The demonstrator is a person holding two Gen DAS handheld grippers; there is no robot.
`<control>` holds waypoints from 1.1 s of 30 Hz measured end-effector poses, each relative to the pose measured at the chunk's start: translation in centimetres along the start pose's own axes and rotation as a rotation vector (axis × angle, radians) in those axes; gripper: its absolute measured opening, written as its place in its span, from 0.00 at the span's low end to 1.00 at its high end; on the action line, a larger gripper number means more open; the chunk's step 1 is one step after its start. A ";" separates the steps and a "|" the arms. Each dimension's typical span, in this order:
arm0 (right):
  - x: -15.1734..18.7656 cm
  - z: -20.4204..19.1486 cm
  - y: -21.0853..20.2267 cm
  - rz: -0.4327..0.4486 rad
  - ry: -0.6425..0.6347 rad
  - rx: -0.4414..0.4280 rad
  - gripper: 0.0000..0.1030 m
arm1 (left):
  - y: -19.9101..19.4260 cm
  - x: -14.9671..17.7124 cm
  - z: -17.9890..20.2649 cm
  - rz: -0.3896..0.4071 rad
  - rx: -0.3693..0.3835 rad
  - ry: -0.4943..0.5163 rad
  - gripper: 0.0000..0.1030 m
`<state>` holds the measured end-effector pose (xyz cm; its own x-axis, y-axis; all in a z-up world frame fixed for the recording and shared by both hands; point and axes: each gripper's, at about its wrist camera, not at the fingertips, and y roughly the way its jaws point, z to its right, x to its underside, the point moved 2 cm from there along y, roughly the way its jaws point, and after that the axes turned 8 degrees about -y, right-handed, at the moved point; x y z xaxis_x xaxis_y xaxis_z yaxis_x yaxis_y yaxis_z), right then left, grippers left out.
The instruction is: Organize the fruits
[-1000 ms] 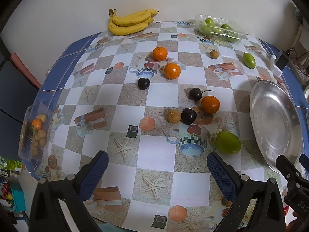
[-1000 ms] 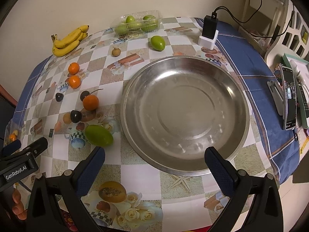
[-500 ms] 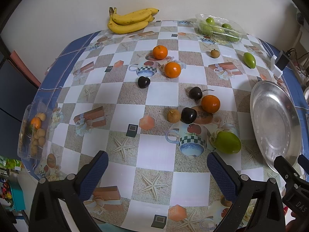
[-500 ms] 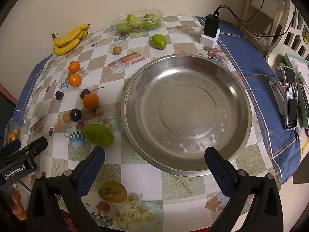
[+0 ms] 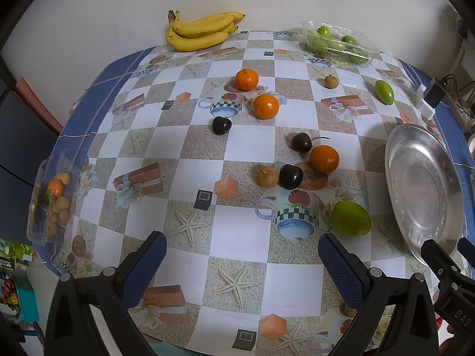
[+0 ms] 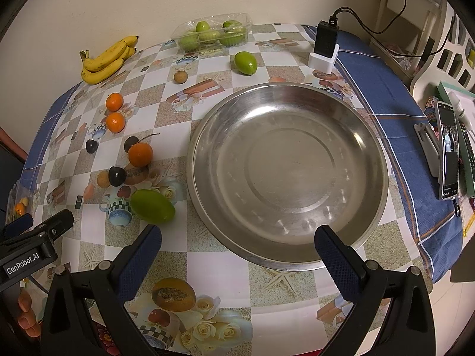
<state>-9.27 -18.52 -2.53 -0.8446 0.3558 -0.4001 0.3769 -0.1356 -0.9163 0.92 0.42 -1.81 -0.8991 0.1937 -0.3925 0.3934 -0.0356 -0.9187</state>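
- My left hand-held gripper (image 5: 242,262): jaws wide apart, holding nothing, above the tabletop (image 5: 243,222).
- Clear box of small fruit (image 5: 52,198) at far left edge.
- Bananas (image 5: 200,31) at the back by the wall.
- Oranges (image 5: 246,79), dark plums (image 5: 290,176), green mango (image 5: 350,218) loose mid-table.
- Steel plate (image 6: 288,175) right of the mango, no fruit in it.
- My right hand-held gripper (image 6: 237,255): wide open, holding nothing, over the plate's near rim.

Left wrist view looks down from the table's near edge across scattered fruit toward the wall. Right wrist view sits close over the steel plate (image 6: 368,136). Both share the bananas (image 5: 199,31) and plate.
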 end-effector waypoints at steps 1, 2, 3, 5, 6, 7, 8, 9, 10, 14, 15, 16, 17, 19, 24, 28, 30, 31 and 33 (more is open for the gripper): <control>0.0 0.0 0.0 0.000 0.000 0.000 1.00 | 0.0 0.0 0.0 0.000 0.000 0.000 1.00; 0.0 0.0 0.0 0.000 0.000 0.000 1.00 | 0.0 0.0 0.0 0.000 0.000 0.000 1.00; 0.0 0.0 0.0 0.000 0.000 0.000 1.00 | 0.0 0.0 0.0 0.000 0.000 0.000 1.00; 0.0 0.0 0.0 0.000 0.000 0.000 1.00 | 0.0 0.0 0.0 0.000 0.000 0.000 1.00; 0.0 0.0 0.0 0.000 0.000 -0.001 1.00 | 0.0 0.0 0.0 0.000 0.000 0.000 1.00; 0.0 0.0 0.0 0.000 0.000 -0.002 1.00 | 0.0 0.0 0.0 0.001 0.001 0.000 1.00; 0.0 -0.1 0.0 0.000 -0.001 -0.001 1.00 | 0.0 0.0 0.0 0.000 0.003 0.000 1.00; 0.0 -0.1 0.1 0.000 -0.001 -0.001 1.00 | 0.0 0.1 0.0 0.001 0.004 0.001 1.00; 0.0 0.0 0.0 0.000 -0.001 -0.001 1.00 | 0.1 0.1 0.0 0.002 0.004 0.001 1.00; -0.1 0.0 0.1 -0.001 0.000 -0.001 1.00 | 0.1 0.0 -0.1 0.000 0.008 -0.001 1.00; 0.0 0.0 0.1 -0.002 0.001 -0.001 1.00 | 0.1 0.0 -0.1 0.000 0.009 -0.002 1.00; 0.1 0.0 0.1 -0.002 0.002 -0.001 1.00 | 0.1 0.0 -0.2 0.000 0.010 -0.005 1.00; 0.1 0.0 0.1 -0.002 0.005 -0.003 1.00 | 0.0 0.0 -0.2 0.003 0.013 -0.007 1.00; 0.2 0.0 0.1 -0.001 0.004 -0.006 1.00 | -0.2 -0.2 -0.2 0.010 0.031 -0.010 1.00; -0.3 -0.3 -0.1 0.016 -0.005 -0.022 1.00 | -1.2 -1.3 -0.5 0.069 0.014 0.000 1.00; -1.5 -0.5 -0.8 0.041 -0.010 -0.049 1.00 | -2.1 -2.6 -1.0 0.130 -0.016 0.012 1.00; -2.0 -0.8 -1.3 0.067 -0.016 -0.074 1.00 | -2.5 -3.4 -1.2 0.146 -0.015 -0.004 1.00; -2.3 -1.0 -1.6 0.077 -0.024 -0.082 1.00 | -2.6 -3.8 -1.2 0.148 -0.012 -0.011 1.00; -2.7 -1.7 -2.1 0.096 -0.048 -0.095 1.00 | -2.8 -4.6 -1.2 0.154 0.001 -0.028 1.00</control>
<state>-7.09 -17.62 0.55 -0.8191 0.3008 -0.4884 0.4894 -0.0778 -0.8686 4.16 0.83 2.62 -0.8334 0.1588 -0.5294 0.5264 -0.0641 -0.8478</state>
